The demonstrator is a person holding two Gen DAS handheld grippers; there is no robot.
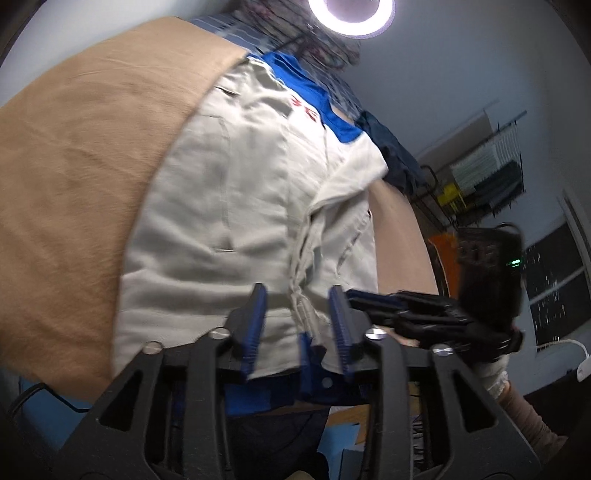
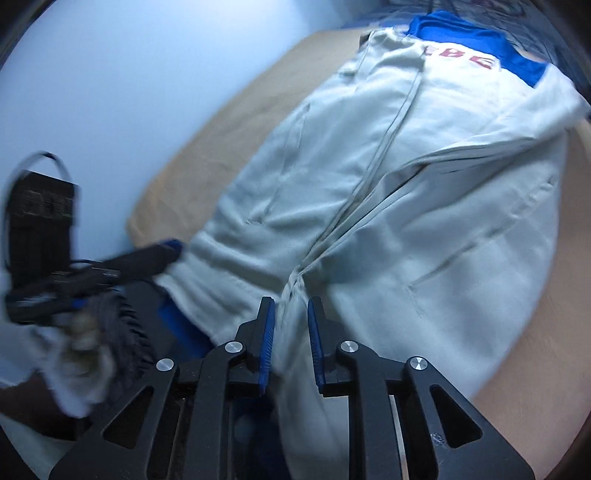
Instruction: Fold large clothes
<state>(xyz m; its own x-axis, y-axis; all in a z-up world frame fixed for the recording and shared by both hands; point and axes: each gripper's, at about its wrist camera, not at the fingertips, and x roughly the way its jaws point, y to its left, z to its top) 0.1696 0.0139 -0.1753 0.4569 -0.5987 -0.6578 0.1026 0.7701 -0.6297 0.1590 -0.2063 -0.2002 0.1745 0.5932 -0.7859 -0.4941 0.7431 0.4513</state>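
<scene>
A pale grey jacket (image 1: pixel 240 192) (image 2: pixel 424 184) with a blue yoke (image 1: pixel 306 92) and red letters lies flat on a tan table cover (image 1: pixel 74 184). Its front seam runs toward both grippers. My left gripper (image 1: pixel 297 288) hovers at the near hem, its blue pads apart, with the bunched seam between them but not pinched. My right gripper (image 2: pixel 291 301) sits over the same hem close by, its pads a narrow gap apart around a strand of the seam. Each gripper shows in the other's view: the right gripper (image 1: pixel 373 299), the left gripper (image 2: pixel 162 251).
A ring lamp (image 1: pixel 351 14) glows beyond the table. Dark clothes (image 1: pixel 391 147) lie past the jacket's far right corner, and a wire shelf (image 1: pixel 480 177) stands further right. A white-gloved hand (image 2: pixel 74 362) holds the left gripper. A blue wall (image 2: pixel 129 92) lies behind.
</scene>
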